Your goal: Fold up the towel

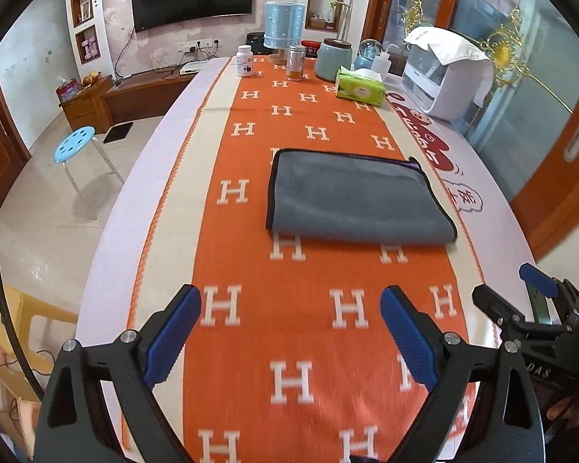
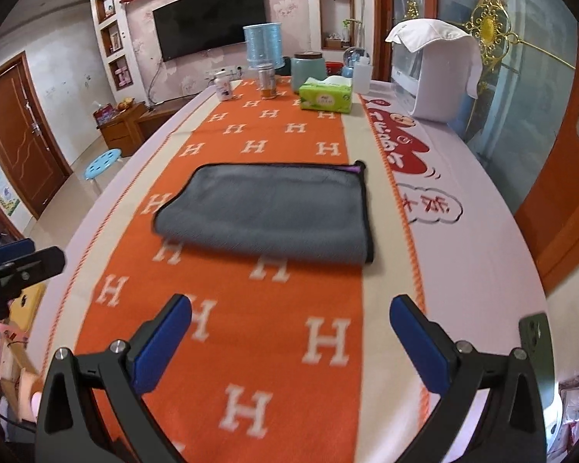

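Observation:
A grey towel with a black hem lies folded flat on the orange H-patterned table cover, its folded edge toward me. It also shows in the right wrist view. My left gripper is open and empty, hovering above the cover well short of the towel. My right gripper is open and empty, also short of the towel's near edge. The right gripper shows at the right edge of the left wrist view, and the left gripper at the left edge of the right wrist view.
At the table's far end stand a pill bottle, a glass jar, a blue lamp, a teal canister, a green tissue pack and a white appliance. A blue stool stands left; a phone lies right.

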The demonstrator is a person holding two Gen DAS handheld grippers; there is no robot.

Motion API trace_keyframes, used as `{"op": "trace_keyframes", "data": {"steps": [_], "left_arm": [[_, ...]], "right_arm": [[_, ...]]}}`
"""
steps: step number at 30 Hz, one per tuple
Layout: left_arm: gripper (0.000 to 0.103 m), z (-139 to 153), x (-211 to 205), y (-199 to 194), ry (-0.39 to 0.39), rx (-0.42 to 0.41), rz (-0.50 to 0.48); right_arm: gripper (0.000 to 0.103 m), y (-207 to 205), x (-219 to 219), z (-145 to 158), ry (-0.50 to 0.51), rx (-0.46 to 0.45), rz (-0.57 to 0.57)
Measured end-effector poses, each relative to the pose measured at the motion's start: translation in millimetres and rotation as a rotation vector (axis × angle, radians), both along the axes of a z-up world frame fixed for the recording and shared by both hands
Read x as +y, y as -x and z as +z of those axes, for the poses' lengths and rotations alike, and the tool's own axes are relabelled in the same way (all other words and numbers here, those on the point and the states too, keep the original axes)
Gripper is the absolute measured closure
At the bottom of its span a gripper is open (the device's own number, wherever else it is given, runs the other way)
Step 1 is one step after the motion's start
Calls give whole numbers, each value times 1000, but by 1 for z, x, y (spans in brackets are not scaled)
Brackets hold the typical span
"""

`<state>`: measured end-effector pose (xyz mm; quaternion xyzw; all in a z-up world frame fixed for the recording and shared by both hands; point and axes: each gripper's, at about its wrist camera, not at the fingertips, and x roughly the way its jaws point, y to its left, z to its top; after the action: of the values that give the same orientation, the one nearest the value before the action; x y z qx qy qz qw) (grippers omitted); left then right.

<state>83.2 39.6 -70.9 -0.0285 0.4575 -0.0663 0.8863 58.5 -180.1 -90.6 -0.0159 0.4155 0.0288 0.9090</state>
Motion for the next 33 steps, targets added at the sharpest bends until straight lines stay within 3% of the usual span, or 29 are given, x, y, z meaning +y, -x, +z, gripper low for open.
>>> {"op": "trace_keyframes", "data": {"steps": [10,22,33], "left_arm": [[9,25,-3,59,-32,4,-20],[9,65,-17,89,-67,-82,-10],[9,69,-17,105,-63,-90,46]], "right_arm": [[0,52,21,23,-31,32,46],[0,88,23,63,-70,44,28],[0,114,22,75,-106,27,-39]]}}
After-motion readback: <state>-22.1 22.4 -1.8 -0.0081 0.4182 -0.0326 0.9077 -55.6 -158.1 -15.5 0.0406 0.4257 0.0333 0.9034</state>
